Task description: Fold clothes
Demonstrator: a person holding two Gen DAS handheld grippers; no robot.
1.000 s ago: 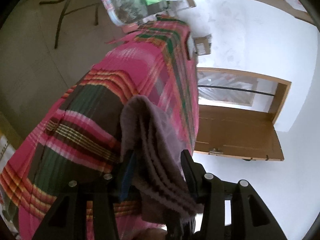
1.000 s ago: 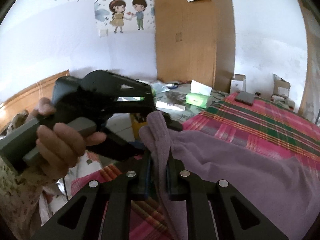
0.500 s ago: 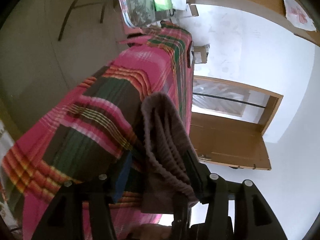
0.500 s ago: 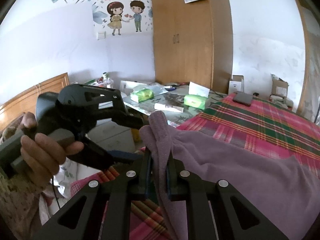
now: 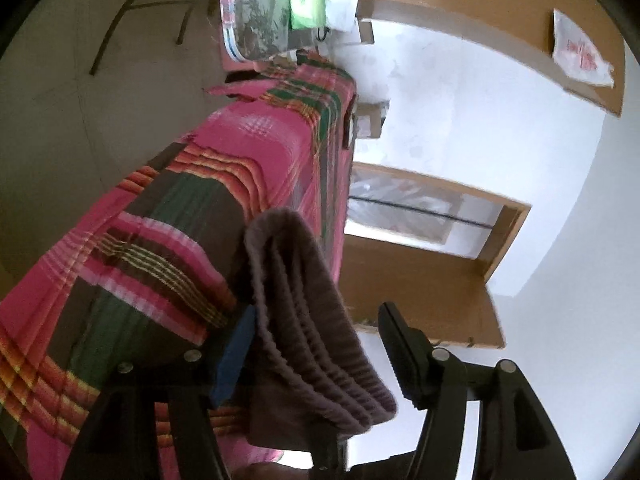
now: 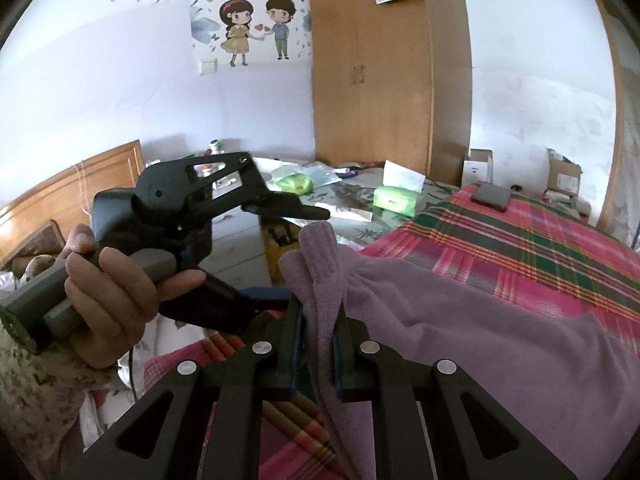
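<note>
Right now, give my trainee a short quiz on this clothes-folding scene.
1. True or false: the right gripper is shut on the purple garment.
2. The left gripper is: A open, B shut on the garment, C out of view.
3. Fill in: the rest of the garment lies on the plaid ____.

Key: 1 true. 2 A. 3 bedspread.

White walls, wooden wardrobe, cartoon wall sticker, plaid bedspread
</note>
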